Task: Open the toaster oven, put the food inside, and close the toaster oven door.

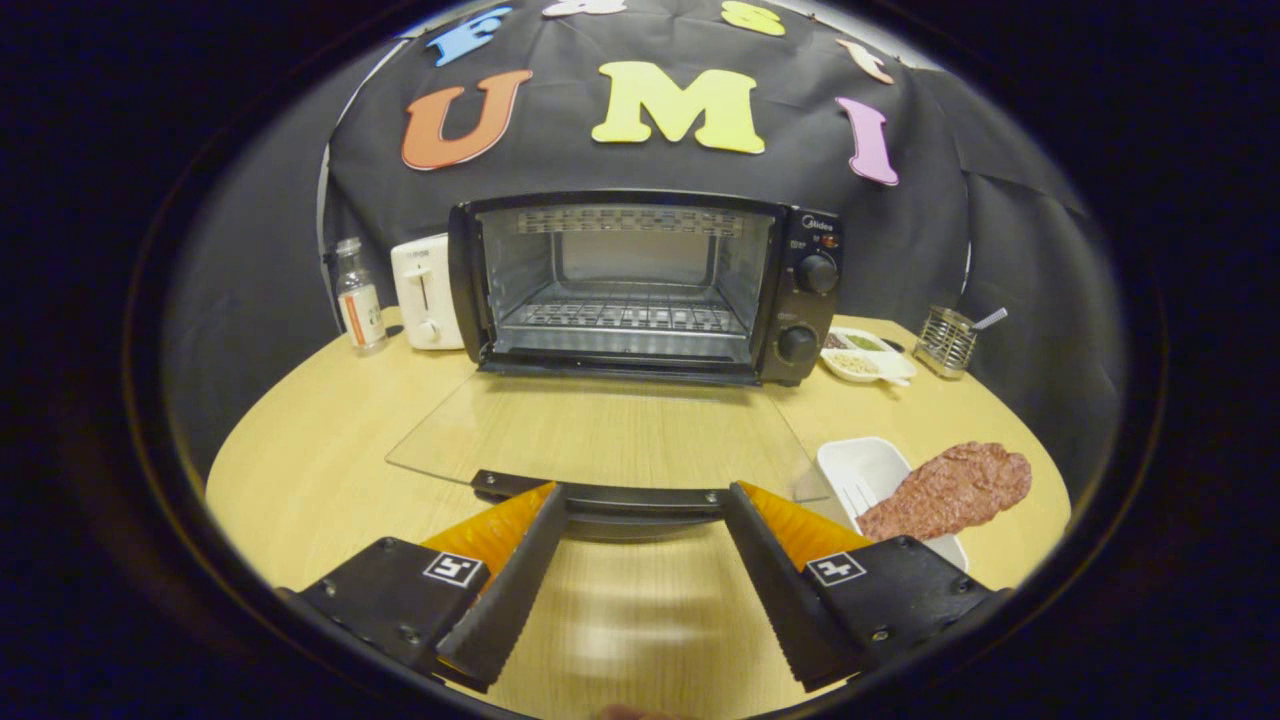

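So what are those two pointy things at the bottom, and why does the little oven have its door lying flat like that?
Those two pointy things are the fingers of a gripper, a grabbing tool that a person holds in one hand. The camera rides on that tool and looks forward along the fingers, so you see what the tool sees. Right now the fingers are spread open and hold nothing; the door handle lies just ahead between their tips.

The box is a toaster oven. Its glass door is folded all the way down, so you can see the wire rack inside, with no food on it yet.

To the right, a flat brown piece of food rests on a white tray. Around the oven on the round wooden table stand a bottle, a white toaster, a dish of seasonings and a wire holder.
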### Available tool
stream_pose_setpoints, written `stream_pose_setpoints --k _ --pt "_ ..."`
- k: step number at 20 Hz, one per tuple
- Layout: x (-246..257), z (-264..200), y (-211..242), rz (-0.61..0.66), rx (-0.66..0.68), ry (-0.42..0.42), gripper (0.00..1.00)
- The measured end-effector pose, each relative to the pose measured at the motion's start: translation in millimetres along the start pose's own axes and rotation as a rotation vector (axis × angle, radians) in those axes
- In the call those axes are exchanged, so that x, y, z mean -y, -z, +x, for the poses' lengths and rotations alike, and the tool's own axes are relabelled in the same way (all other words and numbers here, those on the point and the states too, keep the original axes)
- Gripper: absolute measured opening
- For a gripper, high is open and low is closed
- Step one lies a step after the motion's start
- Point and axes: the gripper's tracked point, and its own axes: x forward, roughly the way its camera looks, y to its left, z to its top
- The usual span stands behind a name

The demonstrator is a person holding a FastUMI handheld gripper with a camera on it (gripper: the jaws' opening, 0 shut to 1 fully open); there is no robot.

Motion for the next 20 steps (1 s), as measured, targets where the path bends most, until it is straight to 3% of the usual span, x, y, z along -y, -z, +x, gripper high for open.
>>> stream_pose_setpoints --k 5,16,20 --pt "-2 -32 -23 -0.019 0.015 -0.092 1.0" --pt "94 -86 -78 -0.168 0.12 -0.079 1.0" --pt "144 -85 -81 -0.139 0.092 -0.057 1.0"
